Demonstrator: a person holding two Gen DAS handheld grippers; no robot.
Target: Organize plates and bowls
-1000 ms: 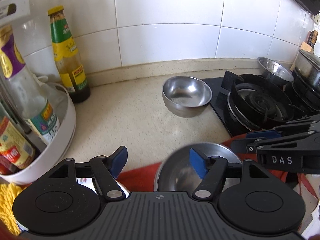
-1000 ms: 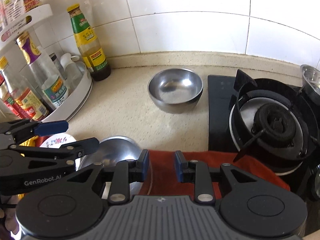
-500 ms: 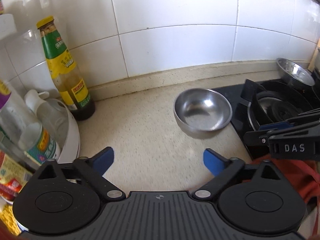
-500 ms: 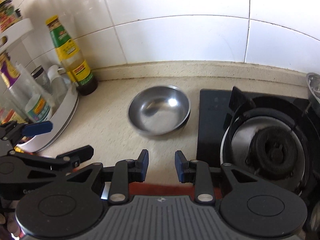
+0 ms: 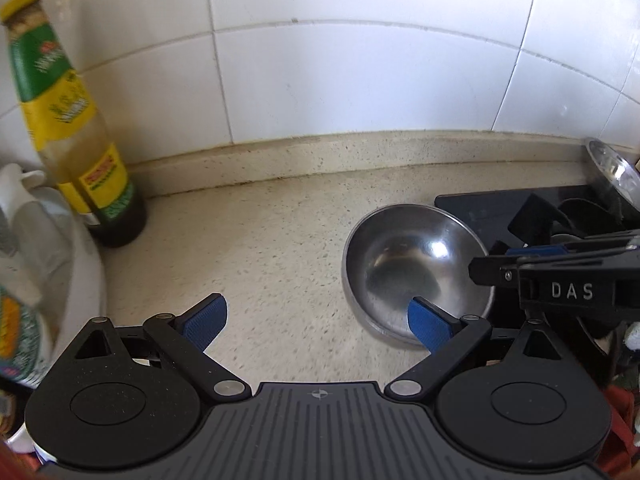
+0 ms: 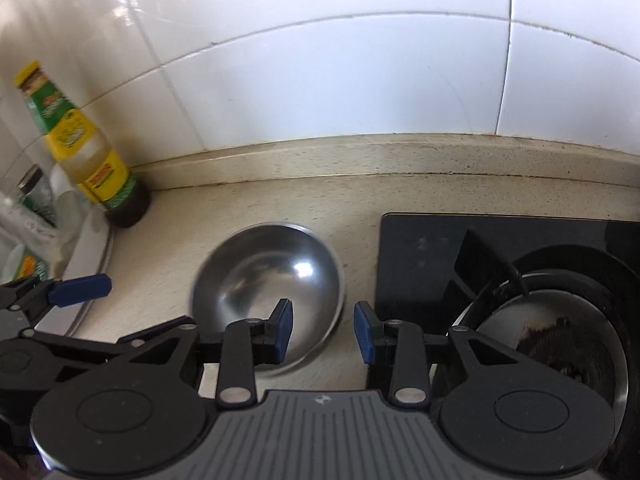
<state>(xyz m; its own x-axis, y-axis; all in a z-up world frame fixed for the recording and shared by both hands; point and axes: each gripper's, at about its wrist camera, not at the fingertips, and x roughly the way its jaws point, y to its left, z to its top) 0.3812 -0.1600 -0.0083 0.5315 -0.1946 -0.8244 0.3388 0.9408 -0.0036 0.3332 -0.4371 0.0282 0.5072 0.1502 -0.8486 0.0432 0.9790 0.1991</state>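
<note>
Both your wrist views look steeply down at the bench (image 5: 280, 240) from close up, facing the tiled wall (image 6: 320, 80) at 12 o'clock; both share the steel bowl (image 5: 412, 256) and the sauce bottle (image 6: 80, 148).

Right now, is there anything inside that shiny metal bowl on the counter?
The steel bowl looks empty: only bare metal and reflections show. A near slice of its inside is hidden behind the right gripper's fingers, so that part cannot be checked.
</note>
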